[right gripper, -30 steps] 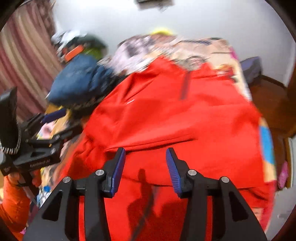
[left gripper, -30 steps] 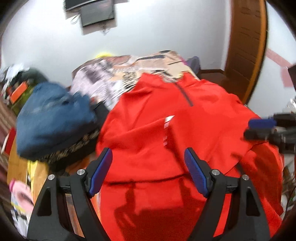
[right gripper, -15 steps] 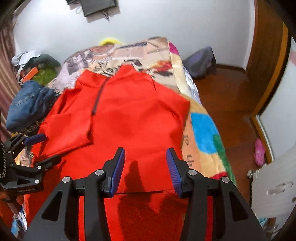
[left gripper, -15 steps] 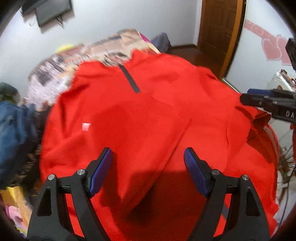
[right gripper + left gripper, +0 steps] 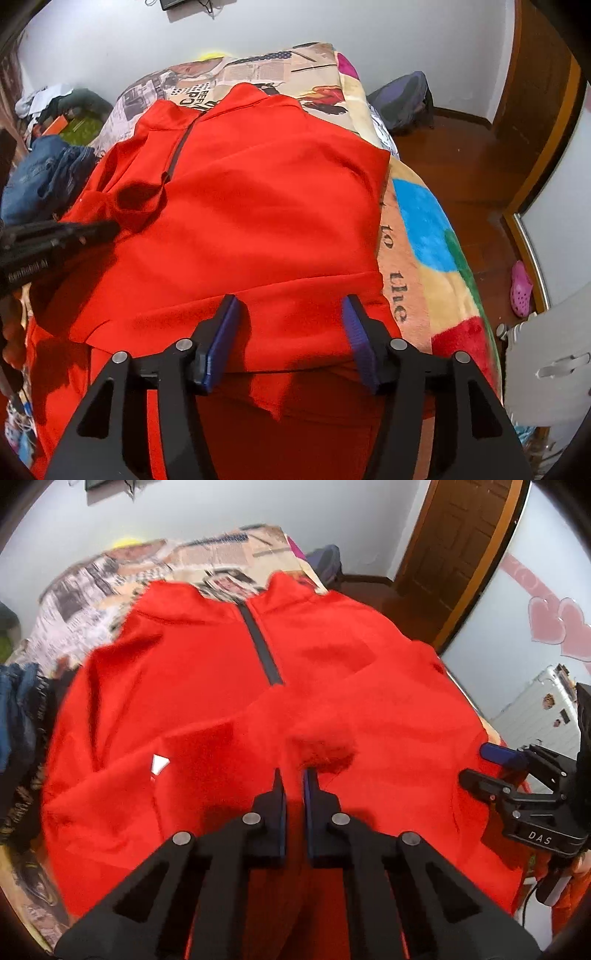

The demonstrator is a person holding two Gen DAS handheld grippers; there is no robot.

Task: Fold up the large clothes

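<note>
Now the red top (image 5: 207, 686) is pinched by the left gripper (image 5: 294, 775), wide apart a moment ago; the right gripper (image 5: 290, 306) is being opened above the cloth, so a fold can be started.

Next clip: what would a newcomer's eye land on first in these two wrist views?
The bright red zip-neck pullover spread across the bed dominates both views, over a colourful printed blanket. The left gripper is shut, pinching a fold of red fabric mid-garment. The right gripper hovers above the hem near the blanket's edge, jaws opening, nothing between them.
</note>
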